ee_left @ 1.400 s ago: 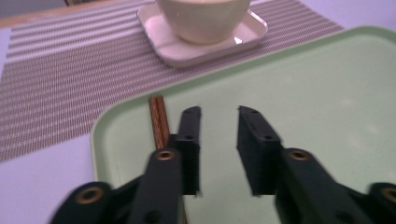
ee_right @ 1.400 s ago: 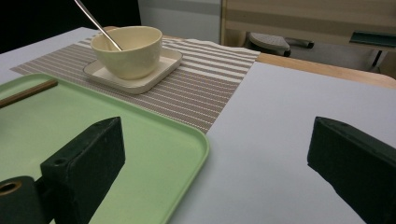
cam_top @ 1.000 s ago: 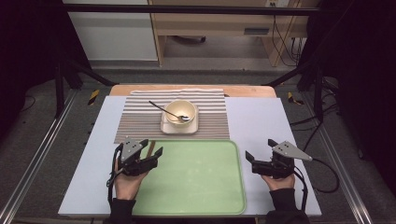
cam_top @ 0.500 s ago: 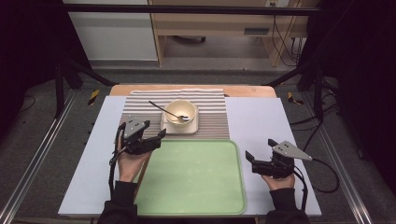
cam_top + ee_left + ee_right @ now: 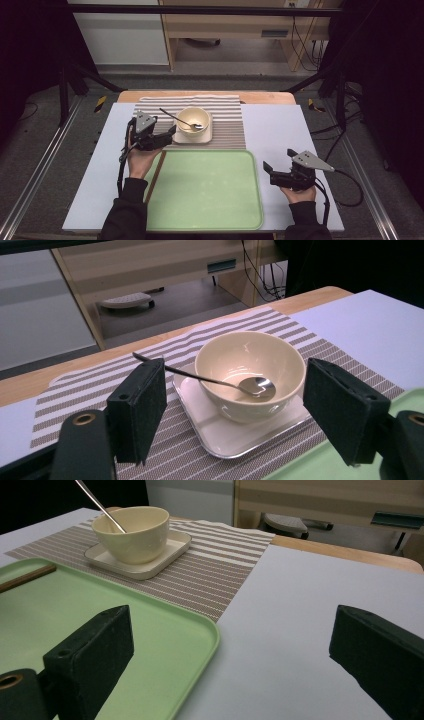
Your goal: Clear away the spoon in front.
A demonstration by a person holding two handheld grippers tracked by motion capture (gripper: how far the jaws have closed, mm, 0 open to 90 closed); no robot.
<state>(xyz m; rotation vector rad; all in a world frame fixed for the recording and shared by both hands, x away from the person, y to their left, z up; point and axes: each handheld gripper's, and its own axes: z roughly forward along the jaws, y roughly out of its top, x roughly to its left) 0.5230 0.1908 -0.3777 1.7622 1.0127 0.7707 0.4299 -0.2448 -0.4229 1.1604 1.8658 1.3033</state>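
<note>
Left of centre in the high view: left gripper (image 5: 169, 136), black jaws spread wide and just been opening further, nothing between them, tips aimed at the cream ceramic bowl (image 5: 193, 121). Just below it, a thin brown wooden stick (image 5: 155, 169) lying along the left rim of the pale green plastic tray (image 5: 210, 220). At centre, above the tray: the bowl on a square off-white plate (image 5: 206, 137), set on a grey-and-white striped placemat (image 5: 227, 125), with a slim metal spoon (image 5: 181, 120) resting inside, handle pointing to the upper left. Lower right: right gripper (image 5: 266, 171), jaws spread and empty, over the bare white table (image 5: 280, 130). Judged early: approach under way, bowl not yet gripped, tray bare apart from the stick.
</note>
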